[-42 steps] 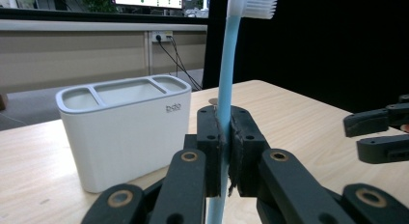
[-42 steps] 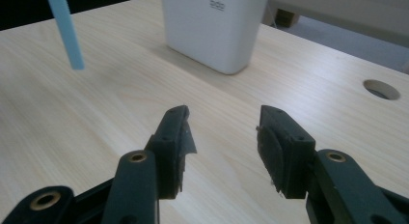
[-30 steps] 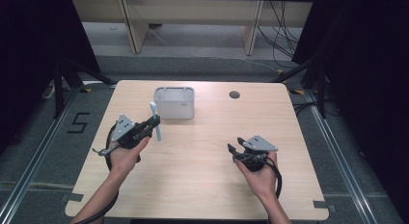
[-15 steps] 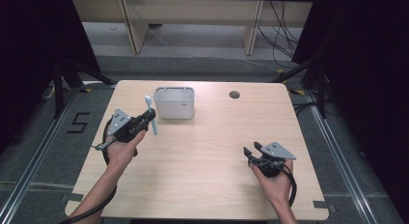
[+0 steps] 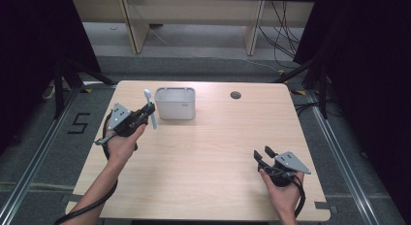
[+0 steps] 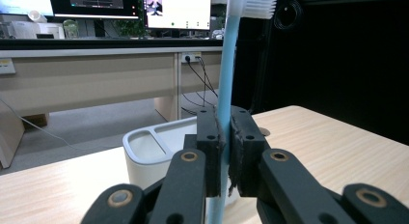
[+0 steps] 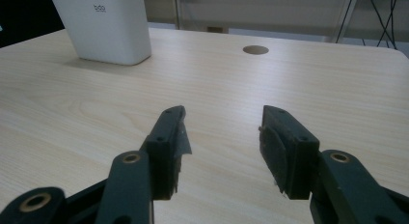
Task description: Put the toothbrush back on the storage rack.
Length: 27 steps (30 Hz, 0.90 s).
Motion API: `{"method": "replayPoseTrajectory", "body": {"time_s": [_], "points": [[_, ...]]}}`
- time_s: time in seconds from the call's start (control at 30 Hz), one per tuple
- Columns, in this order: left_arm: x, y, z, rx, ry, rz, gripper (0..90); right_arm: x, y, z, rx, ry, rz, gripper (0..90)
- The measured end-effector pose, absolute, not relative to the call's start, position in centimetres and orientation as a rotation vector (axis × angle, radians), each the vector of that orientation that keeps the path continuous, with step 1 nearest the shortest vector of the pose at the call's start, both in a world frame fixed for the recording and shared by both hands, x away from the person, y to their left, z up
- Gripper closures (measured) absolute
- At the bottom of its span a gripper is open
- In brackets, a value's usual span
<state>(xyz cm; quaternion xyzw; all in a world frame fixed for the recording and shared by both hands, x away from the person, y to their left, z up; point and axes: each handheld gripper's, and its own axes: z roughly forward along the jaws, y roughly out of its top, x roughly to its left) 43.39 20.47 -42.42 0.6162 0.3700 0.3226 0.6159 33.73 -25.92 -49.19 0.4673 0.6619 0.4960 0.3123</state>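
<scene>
L gripper (image 5: 147,110) clamps toothbrush (image 5: 150,108) upright, white holder (image 5: 175,103) at its 3 o'clock; R gripper (image 5: 262,154) wide, empty.

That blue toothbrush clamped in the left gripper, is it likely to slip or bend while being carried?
Probably stiff: the toothbrush stands straight above the left gripper without sagging. It looks light, being thin plastic. It might pivot or slide, since the pads pinch only a narrow, smooth handle low down, with the bristle head far above.
</scene>
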Motion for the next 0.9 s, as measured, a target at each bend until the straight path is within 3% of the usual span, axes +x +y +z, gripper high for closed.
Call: {"method": "replayPoseTrajectory", "body": {"time_s": [0.9], "points": [[47.1,20.3,-40.9,1.391,0.856,0.805,83.6,33.3,-25.7,-49.8,1.233,1.780,1.336,51.7]]}}
